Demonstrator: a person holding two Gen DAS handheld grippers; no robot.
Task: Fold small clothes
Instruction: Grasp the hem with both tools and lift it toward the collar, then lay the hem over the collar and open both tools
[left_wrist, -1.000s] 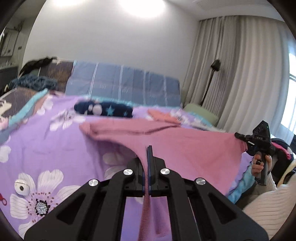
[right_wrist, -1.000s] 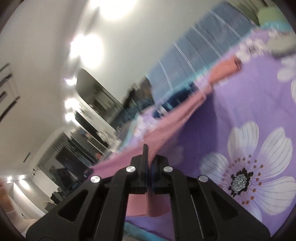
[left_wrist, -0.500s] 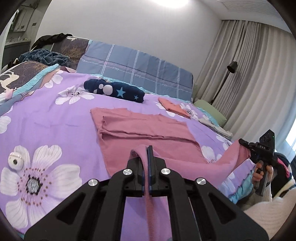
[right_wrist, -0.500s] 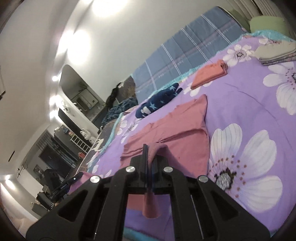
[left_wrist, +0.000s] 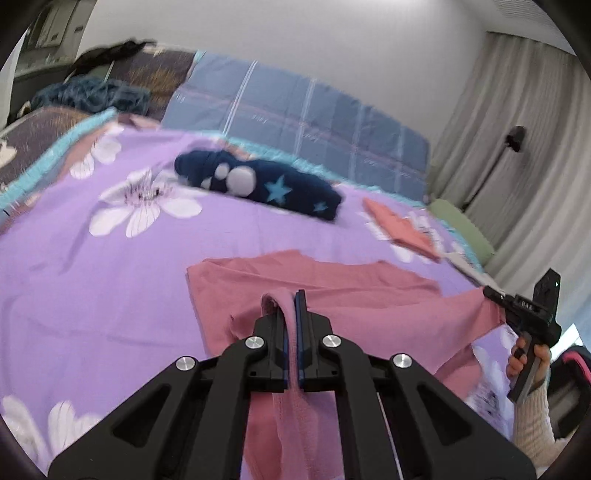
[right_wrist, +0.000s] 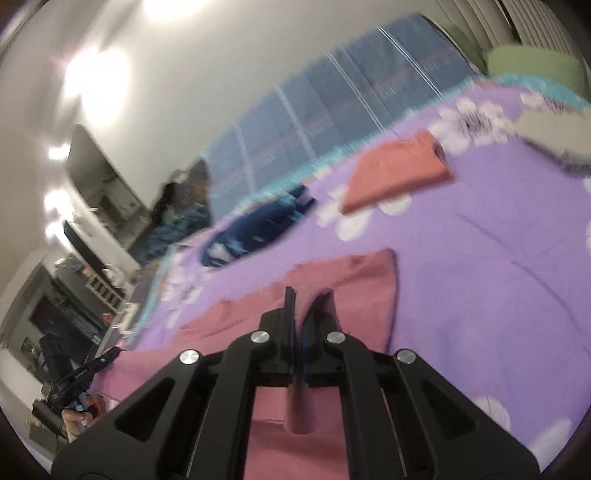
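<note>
left gripper (left_wrist: 294, 295) pinches a fold of the pink garment (left_wrist: 332, 291); right gripper (right_wrist: 295, 295) is clamped on another edge of it. the garment lies partly on the purple flowered bedspread (left_wrist: 110, 277), near edge lifted. beyond: dark blue starred bundle (left_wrist: 258, 182), folded orange cloth (right_wrist: 395, 173).

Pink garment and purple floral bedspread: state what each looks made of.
Pink garment: soft matte knit, likely cotton jersey; it drapes limply and bunches into soft folds. Purple floral bedspread: thin, smooth woven cloth with printed white flowers, probably cotton or polyester; shallow creases, faint sheen.
</note>
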